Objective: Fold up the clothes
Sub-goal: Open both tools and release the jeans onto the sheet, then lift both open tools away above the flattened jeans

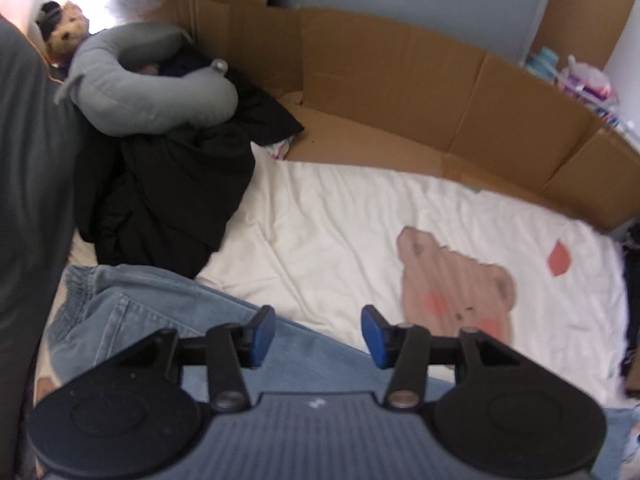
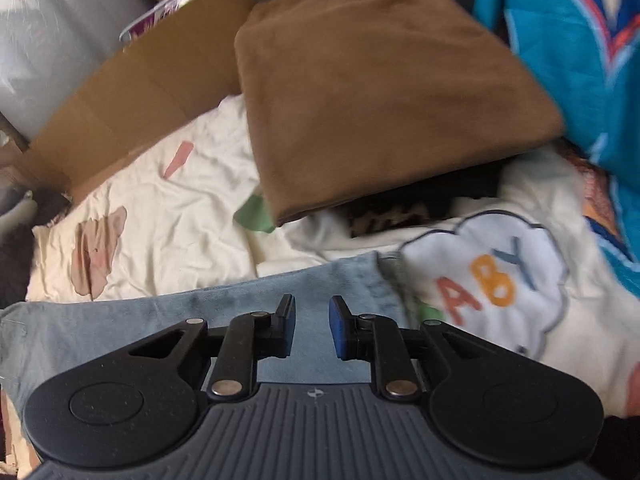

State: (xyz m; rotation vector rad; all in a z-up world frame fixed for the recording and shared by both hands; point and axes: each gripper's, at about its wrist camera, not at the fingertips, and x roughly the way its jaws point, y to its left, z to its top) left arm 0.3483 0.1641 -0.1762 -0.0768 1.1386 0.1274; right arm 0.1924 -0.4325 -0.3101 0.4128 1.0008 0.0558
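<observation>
White bedding (image 1: 320,220) ahead; jeans (image 1: 132,312) under both my spread, empty grippers (image 1: 318,334) (image 2: 312,330). Denim looks heavy, floppy; I'd pinch waistband and hem.

Clothes spread over a bed, cardboard along the far side.
Jeans (image 1: 132,312) lie nearest on the sheet (image 1: 320,240); behind them at left a heap of clothes (image 1: 168,192) with a neck pillow (image 1: 152,92) on top; cardboard (image 1: 400,92) stands beyond; a folded blanket (image 2: 380,92) rests far right.
</observation>
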